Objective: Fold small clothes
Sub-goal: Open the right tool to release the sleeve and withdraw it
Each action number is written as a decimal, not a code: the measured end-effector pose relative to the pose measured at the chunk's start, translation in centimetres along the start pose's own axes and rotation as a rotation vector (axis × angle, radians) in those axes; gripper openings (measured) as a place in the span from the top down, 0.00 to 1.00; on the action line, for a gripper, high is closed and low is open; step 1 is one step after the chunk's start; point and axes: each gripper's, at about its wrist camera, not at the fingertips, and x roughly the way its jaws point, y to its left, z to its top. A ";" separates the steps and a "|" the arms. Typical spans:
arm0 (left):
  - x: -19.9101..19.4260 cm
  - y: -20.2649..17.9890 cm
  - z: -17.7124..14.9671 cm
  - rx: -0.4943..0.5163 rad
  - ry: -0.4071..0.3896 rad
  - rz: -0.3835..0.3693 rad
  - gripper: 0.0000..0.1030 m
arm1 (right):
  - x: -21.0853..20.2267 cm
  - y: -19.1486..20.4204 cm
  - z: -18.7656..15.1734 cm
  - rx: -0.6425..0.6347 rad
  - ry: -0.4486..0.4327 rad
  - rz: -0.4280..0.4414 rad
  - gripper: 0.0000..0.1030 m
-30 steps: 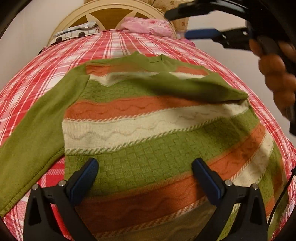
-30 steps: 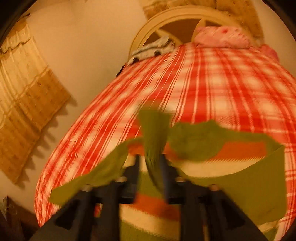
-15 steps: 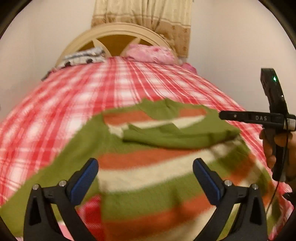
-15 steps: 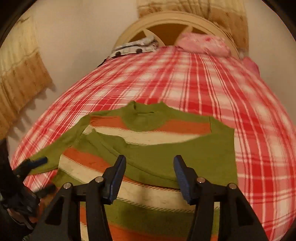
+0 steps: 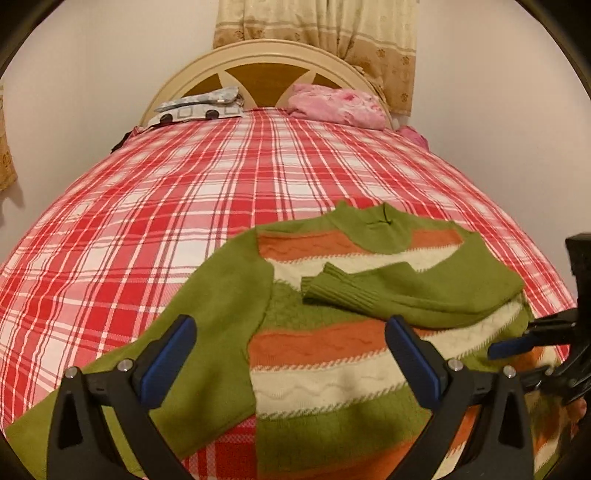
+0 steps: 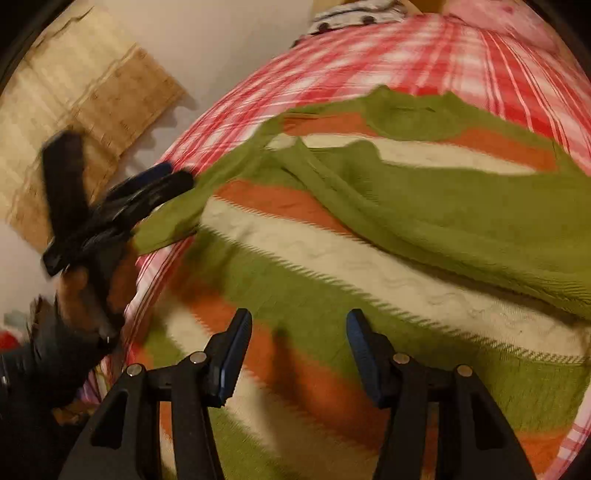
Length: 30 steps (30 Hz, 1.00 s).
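Observation:
A small striped sweater (image 5: 332,350) in green, orange and cream lies flat on the red plaid bed (image 5: 184,206). Its right sleeve (image 5: 406,291) is folded across the chest. Its left sleeve (image 5: 207,332) stretches out to the lower left. My left gripper (image 5: 291,362) is open and empty, just above the sweater's lower left. My right gripper (image 6: 299,350) is open and empty over the sweater's lower body (image 6: 332,288). In the right wrist view the left gripper (image 6: 147,195) shows beside the left sleeve's cuff (image 6: 166,225).
A cream headboard (image 5: 266,59) stands at the far end, with a pink pillow (image 5: 336,103) and a patterned grey cloth (image 5: 199,107) in front of it. A curtain (image 5: 332,33) hangs behind. A woven hanging (image 6: 85,110) is on the left wall.
My right gripper let go of the right sleeve, which now lies across the chest, then moved down to the sweater's lower body. My left gripper pulled back and tilted up.

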 end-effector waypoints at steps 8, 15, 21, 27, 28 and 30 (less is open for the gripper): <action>-1.2 0.8 -0.2 -0.006 -0.015 0.008 0.00 | 4.3 -0.2 7.3 0.033 -0.125 -0.089 0.46; -0.6 3.1 -0.4 -0.018 -0.013 0.041 0.00 | 7.2 2.2 4.5 -0.015 0.031 0.133 0.45; 1.6 1.1 -0.3 -0.022 0.036 -0.049 0.00 | 5.1 5.0 0.7 -0.100 0.044 0.171 0.44; 4.5 -2.1 0.0 0.035 0.103 -0.115 0.23 | 2.4 3.1 -2.3 -0.001 -0.095 0.091 0.37; 5.3 -2.6 0.0 0.035 0.129 -0.123 0.26 | 2.2 3.1 -2.8 -0.004 -0.115 0.071 0.37; 6.6 -2.9 -0.2 0.035 0.168 -0.102 0.31 | 2.1 3.5 -3.3 -0.021 -0.150 0.070 0.37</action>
